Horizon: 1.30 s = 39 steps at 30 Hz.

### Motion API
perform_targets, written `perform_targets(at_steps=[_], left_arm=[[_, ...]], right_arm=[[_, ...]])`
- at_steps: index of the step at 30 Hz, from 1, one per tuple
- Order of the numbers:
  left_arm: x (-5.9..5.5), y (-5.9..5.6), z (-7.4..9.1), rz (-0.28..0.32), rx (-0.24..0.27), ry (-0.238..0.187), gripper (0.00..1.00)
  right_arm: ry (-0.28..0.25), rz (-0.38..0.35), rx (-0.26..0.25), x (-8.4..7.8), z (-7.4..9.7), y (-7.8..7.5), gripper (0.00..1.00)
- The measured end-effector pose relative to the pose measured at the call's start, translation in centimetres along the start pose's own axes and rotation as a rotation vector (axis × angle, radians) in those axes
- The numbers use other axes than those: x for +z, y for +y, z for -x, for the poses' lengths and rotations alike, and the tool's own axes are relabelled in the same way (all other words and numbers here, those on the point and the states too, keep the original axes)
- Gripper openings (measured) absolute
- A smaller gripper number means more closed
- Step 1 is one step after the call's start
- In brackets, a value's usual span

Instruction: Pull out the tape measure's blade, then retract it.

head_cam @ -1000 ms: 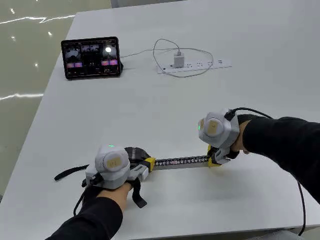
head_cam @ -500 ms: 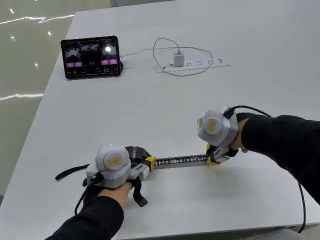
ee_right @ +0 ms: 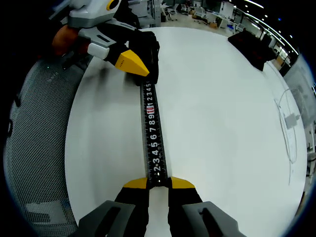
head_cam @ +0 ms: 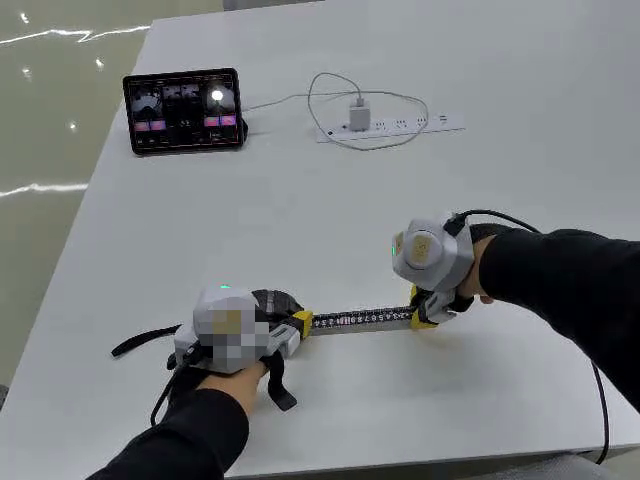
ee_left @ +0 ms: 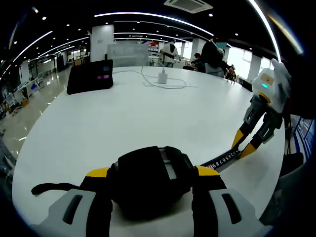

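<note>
Two holds on the tape measure lying on the desk: we clamp the left hand-held gripper on its case as anchor, the right hand-held gripper on the blade tip for pulling

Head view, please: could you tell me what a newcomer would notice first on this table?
The blade stretched flat across the near part of the table stands out: the left gripper clamps the black tape measure at one end, and the right gripper's fingers pinch the blade's tip at the other. Farther back, a lit tablet stands at the left, a power strip to its right.
</note>
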<state>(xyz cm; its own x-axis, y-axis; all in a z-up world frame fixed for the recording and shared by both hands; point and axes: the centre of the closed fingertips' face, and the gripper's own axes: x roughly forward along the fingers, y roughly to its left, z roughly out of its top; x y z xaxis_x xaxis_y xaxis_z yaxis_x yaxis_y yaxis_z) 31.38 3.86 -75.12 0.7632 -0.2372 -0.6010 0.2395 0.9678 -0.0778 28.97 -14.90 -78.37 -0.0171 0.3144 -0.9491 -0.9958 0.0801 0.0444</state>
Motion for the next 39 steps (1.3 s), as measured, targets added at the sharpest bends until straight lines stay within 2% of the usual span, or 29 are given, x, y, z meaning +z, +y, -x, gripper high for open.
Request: perform_targets(at_steps=[26,39], left_arm=[[-0.04,0.07,0.00,0.002,-0.003,0.001,0.61],[-0.06,0.00,-0.02,0.003,-0.004,0.001,0.61]], right_arm=[[0.010,-0.011,-0.008,0.69,-0.31,-0.01,0.10],[-0.002,-0.011,-0.001,0.99,-0.40,0.03,0.10]])
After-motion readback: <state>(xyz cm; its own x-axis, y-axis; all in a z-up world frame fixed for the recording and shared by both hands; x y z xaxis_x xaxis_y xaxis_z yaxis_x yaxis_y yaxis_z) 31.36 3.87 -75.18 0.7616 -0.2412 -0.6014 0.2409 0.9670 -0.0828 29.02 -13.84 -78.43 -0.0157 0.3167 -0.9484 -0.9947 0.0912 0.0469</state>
